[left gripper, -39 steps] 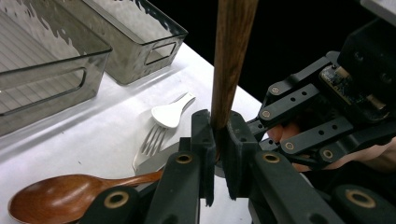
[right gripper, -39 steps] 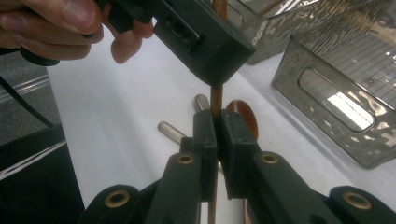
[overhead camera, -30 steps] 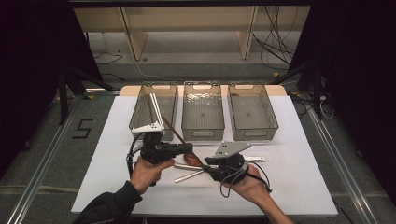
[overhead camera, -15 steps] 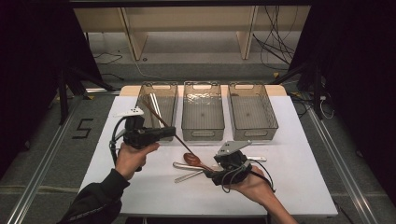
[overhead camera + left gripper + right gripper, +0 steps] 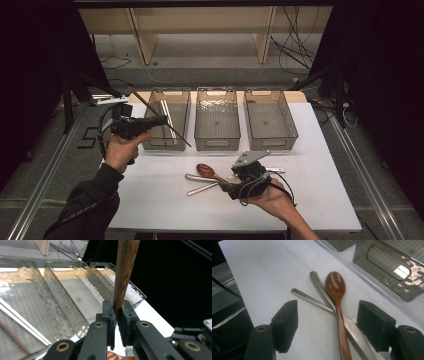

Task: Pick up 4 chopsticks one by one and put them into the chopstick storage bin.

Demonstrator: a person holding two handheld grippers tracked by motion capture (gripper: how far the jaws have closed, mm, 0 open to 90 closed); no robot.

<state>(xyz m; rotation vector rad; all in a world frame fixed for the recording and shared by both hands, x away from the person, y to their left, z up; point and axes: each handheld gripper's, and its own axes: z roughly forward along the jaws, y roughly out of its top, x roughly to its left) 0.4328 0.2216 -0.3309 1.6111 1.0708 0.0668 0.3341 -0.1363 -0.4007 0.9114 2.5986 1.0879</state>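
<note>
Left gripper view has the two black jaws pressed together on a thin dark-brown wooden chopstick (image 5: 124,272), which rises from between the pads to the top of the frame; behind it lie the clear ribbed plastic bins. In the high view the left gripper (image 5: 161,120) holds that stick at the centre left of the frame, slanted across the leftmost clear plastic bin (image 5: 167,119), where pale sticks already lie. The step in hand looks like sorting cutlery into bins: this stick is being carried to its bin, and the next move calls for lowering it inside the rim before letting go. Right gripper view shows its jaws spread wide, having just been opening, pads apart on either side of a reddish-brown wooden spoon (image 5: 336,292) that lies across two steel utensil handles (image 5: 317,287) on the white table (image 5: 262,267); nothing is gripped. The right gripper (image 5: 226,186) sits at the lower centre of the high view, and it would need to close on the spoon's handle.
</note>
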